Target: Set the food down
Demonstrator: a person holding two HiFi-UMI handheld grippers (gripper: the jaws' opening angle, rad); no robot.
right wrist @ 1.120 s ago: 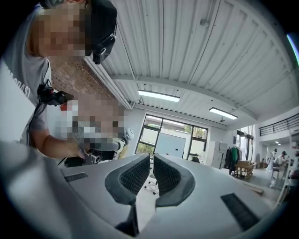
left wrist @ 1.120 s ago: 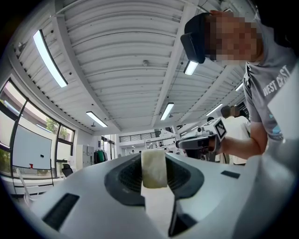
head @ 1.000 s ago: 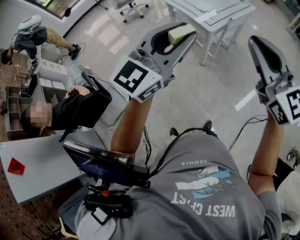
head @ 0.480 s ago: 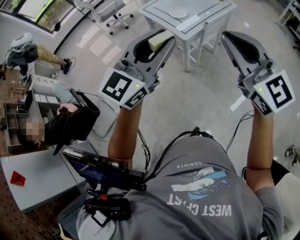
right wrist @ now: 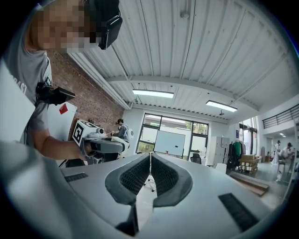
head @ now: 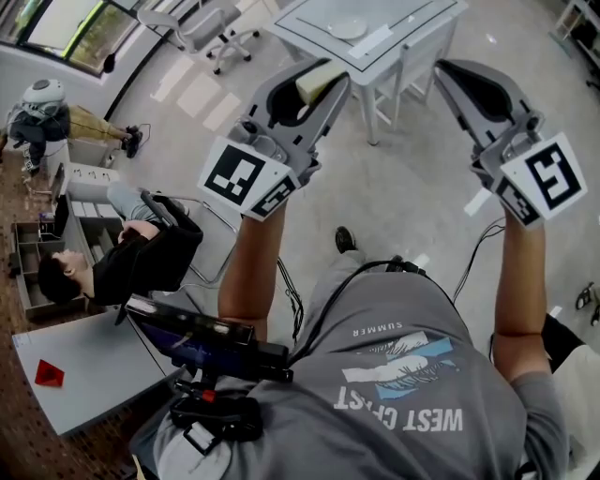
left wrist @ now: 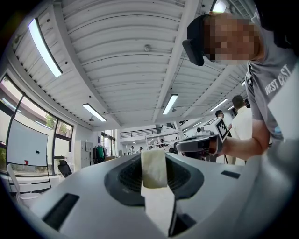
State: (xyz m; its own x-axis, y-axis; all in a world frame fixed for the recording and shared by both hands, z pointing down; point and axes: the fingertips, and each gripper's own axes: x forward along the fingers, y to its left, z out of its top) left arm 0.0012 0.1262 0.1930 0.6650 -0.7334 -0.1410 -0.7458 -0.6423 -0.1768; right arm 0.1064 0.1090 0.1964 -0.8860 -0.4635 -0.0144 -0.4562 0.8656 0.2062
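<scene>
Pale food (left wrist: 154, 169), perhaps cheese, between left gripper's (head: 321, 82) half-open jaws

You're in a large open-plan lab or office workroom. Overhead runs a ribbed white ceiling (left wrist: 117, 56) with strip lights (left wrist: 44, 46). One side is a brick wall (right wrist: 91, 102), another has tall windows (right wrist: 150, 133) and a whiteboard (right wrist: 172, 143). On the pale polished floor (head: 403, 187) stand a white table (head: 422, 33), an office chair (head: 211, 21), and a grey desk (head: 103, 361) beside a seated person (head: 141, 262).
</scene>
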